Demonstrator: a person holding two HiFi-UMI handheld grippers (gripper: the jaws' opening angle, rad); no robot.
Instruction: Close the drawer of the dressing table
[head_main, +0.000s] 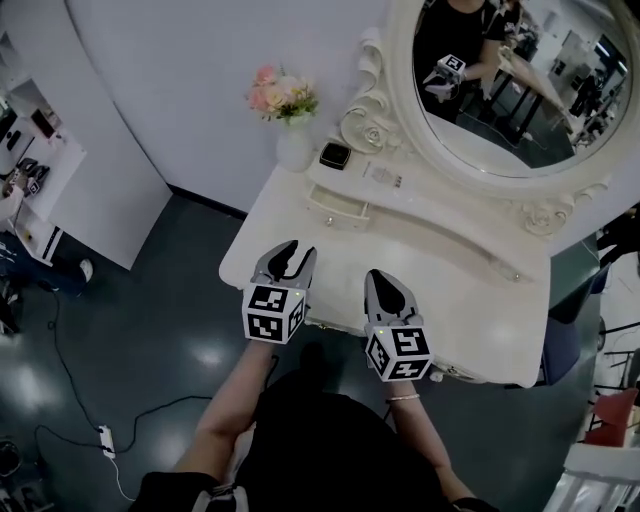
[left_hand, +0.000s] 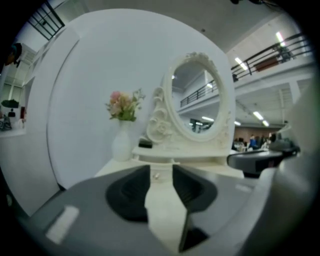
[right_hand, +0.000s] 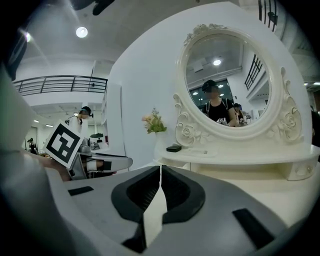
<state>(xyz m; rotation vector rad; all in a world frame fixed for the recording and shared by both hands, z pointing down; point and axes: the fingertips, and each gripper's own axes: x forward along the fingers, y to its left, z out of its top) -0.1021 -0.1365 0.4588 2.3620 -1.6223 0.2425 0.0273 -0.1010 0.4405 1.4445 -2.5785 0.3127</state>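
The white dressing table (head_main: 480, 290) carries an oval mirror (head_main: 520, 80) on a raised shelf. A small drawer (head_main: 338, 208) under that shelf stands pulled out over the tabletop. My left gripper (head_main: 291, 252) hovers over the table's near left part and points at the drawer. It is open, with nothing between the jaws. In the left gripper view the drawer's front and knob (left_hand: 156, 176) show through the gap of the left gripper (left_hand: 161, 170), still some way off. My right gripper (head_main: 383, 280) is beside it to the right, shut and empty; in its own view the right gripper (right_hand: 160, 169) faces the mirror (right_hand: 227, 82).
A white vase of pink flowers (head_main: 285, 100) and a small black object (head_main: 335, 155) sit at the shelf's left end. On the dark floor to the left lie a cable and a power strip (head_main: 105, 435). A red chair (head_main: 615, 415) stands at the right.
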